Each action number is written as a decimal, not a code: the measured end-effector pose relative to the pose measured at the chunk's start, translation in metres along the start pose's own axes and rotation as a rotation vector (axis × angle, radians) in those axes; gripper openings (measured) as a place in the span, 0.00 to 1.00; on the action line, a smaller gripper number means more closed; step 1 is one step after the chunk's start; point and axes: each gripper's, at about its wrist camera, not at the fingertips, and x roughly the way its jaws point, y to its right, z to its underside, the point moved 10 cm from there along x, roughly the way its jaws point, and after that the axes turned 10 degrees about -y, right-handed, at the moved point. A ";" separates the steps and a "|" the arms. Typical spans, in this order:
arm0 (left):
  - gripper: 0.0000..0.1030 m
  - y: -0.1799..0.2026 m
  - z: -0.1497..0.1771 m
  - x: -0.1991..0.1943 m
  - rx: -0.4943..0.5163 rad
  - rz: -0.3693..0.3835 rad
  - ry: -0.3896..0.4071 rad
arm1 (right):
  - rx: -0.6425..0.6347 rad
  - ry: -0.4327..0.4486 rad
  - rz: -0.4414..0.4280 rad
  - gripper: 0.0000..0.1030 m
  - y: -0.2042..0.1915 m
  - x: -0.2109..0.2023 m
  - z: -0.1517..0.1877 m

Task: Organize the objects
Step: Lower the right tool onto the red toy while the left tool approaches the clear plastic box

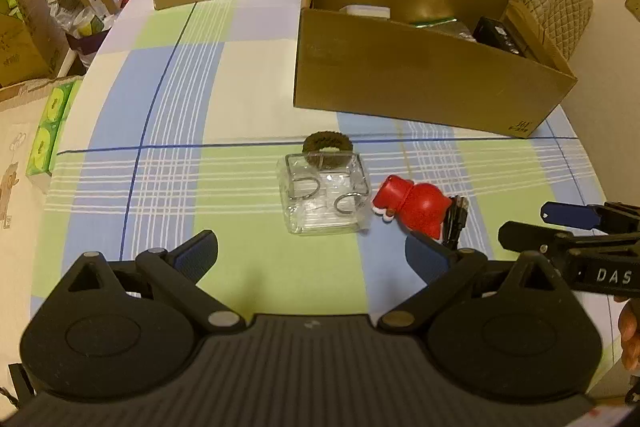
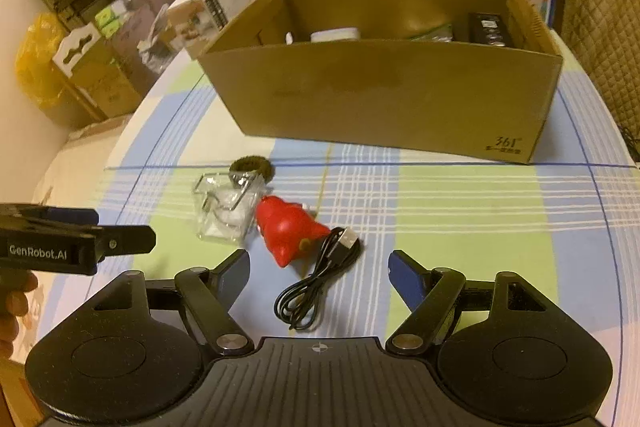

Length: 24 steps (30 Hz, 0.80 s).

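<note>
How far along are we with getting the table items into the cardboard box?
Partly done: the cardboard box already holds a white case, a green packet and a black box. Nothing is in hand; left gripper and right gripper are open. Left on the table: hair tie, clear container, red toy, USB cable.

Clear square box point(image 1: 324, 197), dark hair tie point(image 1: 327, 145), red figurine point(image 2: 286, 227), perhaps toppled, coiled black cable point(image 2: 316, 283).

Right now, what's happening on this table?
A person holds a gripper in each hand over the plaid tablecloth. The left gripper and the right gripper both have open jaws and hold nothing. In front of them lie a clear glass box, a brown hair tie, a red toy figure and a black USB cable, all still outside the cardboard box.
</note>
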 end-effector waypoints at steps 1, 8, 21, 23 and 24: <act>0.96 -0.001 0.000 0.002 -0.002 -0.002 -0.005 | -0.008 -0.004 -0.001 0.71 -0.001 0.002 0.000; 0.96 -0.002 -0.001 0.012 -0.005 -0.013 -0.028 | -0.059 -0.029 0.015 0.71 -0.008 0.017 0.001; 0.96 -0.008 -0.006 0.033 -0.020 -0.014 -0.055 | -0.252 -0.035 0.040 0.71 -0.022 0.048 -0.009; 0.96 -0.009 -0.006 0.036 -0.024 -0.012 -0.056 | -0.290 -0.037 0.046 0.70 -0.023 0.055 -0.012; 0.96 -0.010 -0.006 0.037 -0.025 -0.014 -0.056 | -0.307 -0.039 0.049 0.69 -0.024 0.058 -0.014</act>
